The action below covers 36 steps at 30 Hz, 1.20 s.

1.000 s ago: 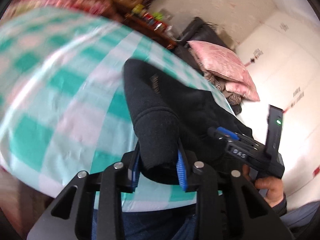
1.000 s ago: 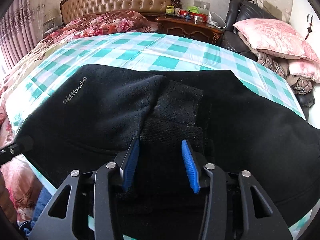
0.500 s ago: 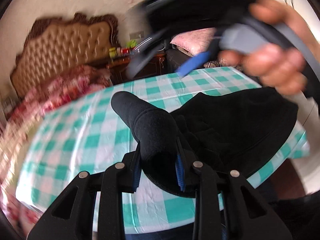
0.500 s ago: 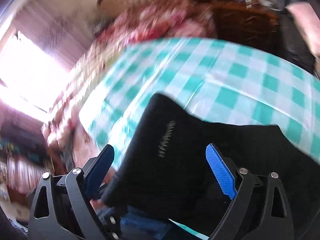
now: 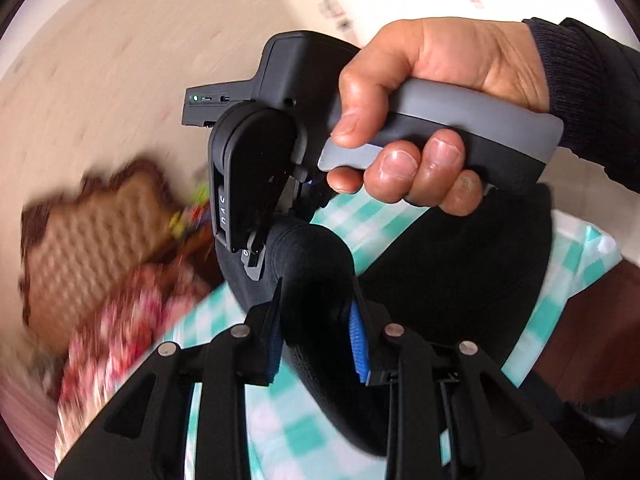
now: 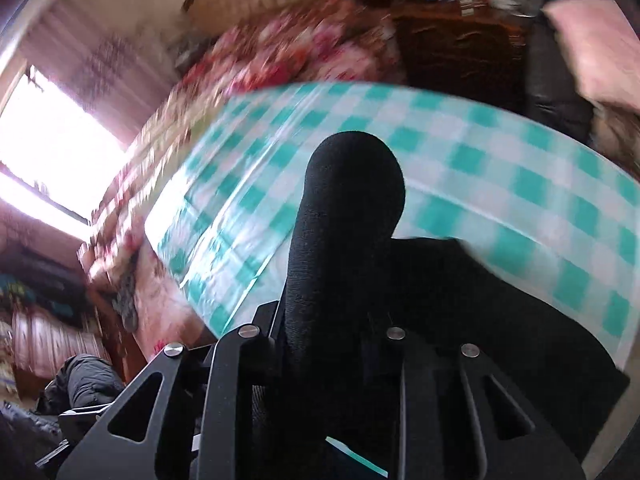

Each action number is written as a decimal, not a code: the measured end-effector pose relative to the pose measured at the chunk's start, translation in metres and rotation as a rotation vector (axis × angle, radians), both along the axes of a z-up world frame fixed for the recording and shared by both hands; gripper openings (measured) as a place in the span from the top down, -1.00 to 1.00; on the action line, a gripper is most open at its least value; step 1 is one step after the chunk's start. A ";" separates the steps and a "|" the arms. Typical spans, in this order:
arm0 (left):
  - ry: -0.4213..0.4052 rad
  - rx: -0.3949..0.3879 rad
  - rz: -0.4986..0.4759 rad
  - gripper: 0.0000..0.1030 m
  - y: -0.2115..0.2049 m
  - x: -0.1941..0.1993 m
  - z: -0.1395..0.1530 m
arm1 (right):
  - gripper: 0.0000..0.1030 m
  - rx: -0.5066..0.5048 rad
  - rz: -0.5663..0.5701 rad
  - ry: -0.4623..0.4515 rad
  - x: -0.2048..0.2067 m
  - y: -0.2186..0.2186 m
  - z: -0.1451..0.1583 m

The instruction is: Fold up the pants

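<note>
Black pants [image 5: 460, 280] now lifted off checked cloth [image 6: 500, 168] | your left gripper [image 5: 316, 336] clamps fabric | right gripper [image 6: 328, 320], open earlier, now pinches fabric | fold underway.

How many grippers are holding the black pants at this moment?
2. The left gripper pinches a fold of the black pants between its blue pads. The right gripper is shut on another fold; its pads are hidden by the cloth.
</note>
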<state>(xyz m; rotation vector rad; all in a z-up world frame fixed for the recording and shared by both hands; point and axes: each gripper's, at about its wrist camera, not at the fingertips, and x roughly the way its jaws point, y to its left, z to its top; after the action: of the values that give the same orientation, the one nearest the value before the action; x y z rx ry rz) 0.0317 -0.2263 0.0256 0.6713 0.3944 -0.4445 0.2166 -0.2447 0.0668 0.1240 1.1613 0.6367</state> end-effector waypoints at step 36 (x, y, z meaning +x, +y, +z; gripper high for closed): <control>-0.013 0.145 -0.429 -0.37 -0.246 -0.041 -0.137 | 0.40 0.075 -0.429 0.057 -0.067 -0.318 -0.163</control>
<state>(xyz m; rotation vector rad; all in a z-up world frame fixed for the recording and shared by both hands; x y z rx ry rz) -0.0096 -0.4724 -0.1115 0.9040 0.2701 -0.8227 0.1499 -0.5624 -0.0966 0.4453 1.1204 0.2975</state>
